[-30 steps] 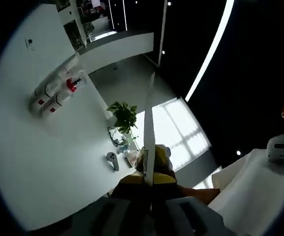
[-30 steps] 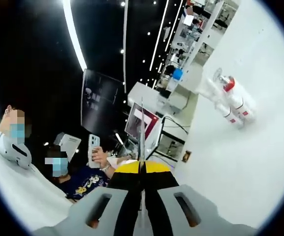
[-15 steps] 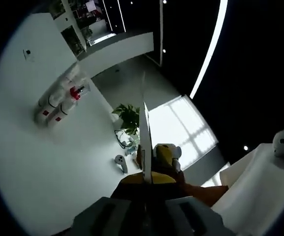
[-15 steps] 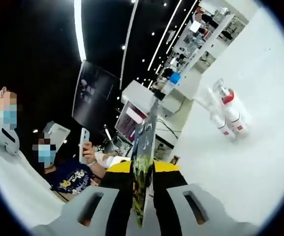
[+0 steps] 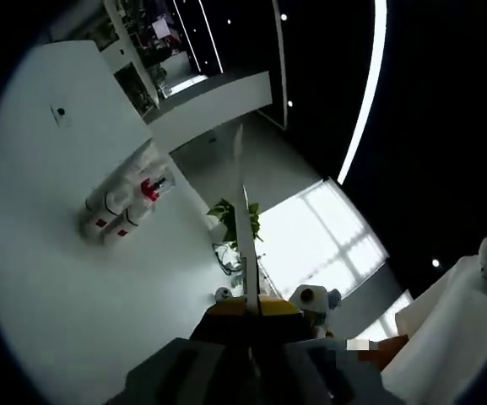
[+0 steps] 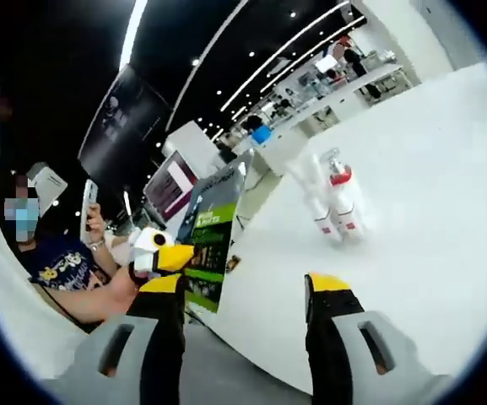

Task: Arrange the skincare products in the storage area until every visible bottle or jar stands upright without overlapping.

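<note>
On the white desk (image 5: pixel 74 278) in my left gripper view, the bottles (image 5: pixel 125 207) lie bunched together, well away from my left tongs (image 5: pixel 251 310), which are clenched on nothing. Over in my right gripper view, my right tongs (image 6: pixel 243 287) are released and aimed toward the cluster (image 6: pixel 334 202), nothing gripped yet.

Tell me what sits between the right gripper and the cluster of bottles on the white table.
Nothing: in the right gripper view, bare white table runs from the open right gripper to the bottles. A green placard stands off to the side.
</note>
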A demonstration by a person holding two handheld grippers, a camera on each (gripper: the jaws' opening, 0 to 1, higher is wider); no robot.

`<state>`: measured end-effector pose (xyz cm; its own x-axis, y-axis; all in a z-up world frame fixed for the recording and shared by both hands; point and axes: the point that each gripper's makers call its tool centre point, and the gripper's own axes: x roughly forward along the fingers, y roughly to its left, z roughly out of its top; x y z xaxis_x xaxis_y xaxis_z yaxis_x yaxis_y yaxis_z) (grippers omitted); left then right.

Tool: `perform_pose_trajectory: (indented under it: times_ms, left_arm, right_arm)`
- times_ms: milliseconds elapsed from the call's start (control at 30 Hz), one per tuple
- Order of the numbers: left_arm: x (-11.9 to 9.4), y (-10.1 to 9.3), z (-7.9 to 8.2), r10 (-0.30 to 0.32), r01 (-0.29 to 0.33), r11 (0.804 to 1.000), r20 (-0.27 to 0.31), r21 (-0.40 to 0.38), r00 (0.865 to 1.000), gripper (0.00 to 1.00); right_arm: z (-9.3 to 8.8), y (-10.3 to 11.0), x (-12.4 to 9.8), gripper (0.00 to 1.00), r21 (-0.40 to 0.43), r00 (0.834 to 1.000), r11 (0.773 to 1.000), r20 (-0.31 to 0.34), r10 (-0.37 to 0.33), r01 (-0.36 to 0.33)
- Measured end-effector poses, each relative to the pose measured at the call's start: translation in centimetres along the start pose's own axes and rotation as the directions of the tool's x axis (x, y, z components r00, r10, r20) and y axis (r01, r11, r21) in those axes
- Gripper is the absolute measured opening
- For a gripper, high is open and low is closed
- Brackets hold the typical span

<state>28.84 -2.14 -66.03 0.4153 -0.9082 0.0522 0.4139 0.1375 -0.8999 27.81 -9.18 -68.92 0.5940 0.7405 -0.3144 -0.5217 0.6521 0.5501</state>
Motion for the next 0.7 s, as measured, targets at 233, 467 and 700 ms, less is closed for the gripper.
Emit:
perform_pose_trajectory:
  times_ms: [233, 467, 700]
  left_arm:
    - [-0.6, 0.8, 2.0, 0.027, -0.027, 1.0, 0.048, 0.014, 0.998, 0.01]
    - [-1.2, 1.4, 3.7, 0.051, -0.053, 0.998, 0.094, 0.022, 0.994, 0.01]
    - [-1.3, 1.6, 4.0, 0.07, -0.073, 0.997, 0.099, 0.028, 0.993, 0.01]
  right_arm:
    - [-3.0, -0.7, 0.0, 0.59, -0.218, 0.988, 0.97, -0.082, -0.129, 0.109]
    - [-3.9, -0.6, 0.4, 0.59, -0.413, 0.979, 0.9, -0.083, -0.188, 0.138]
    - [-7.7, -6.1, -0.9, 0.56, -0.523, 0.907, 0.811, -0.15, -0.393, 0.264]
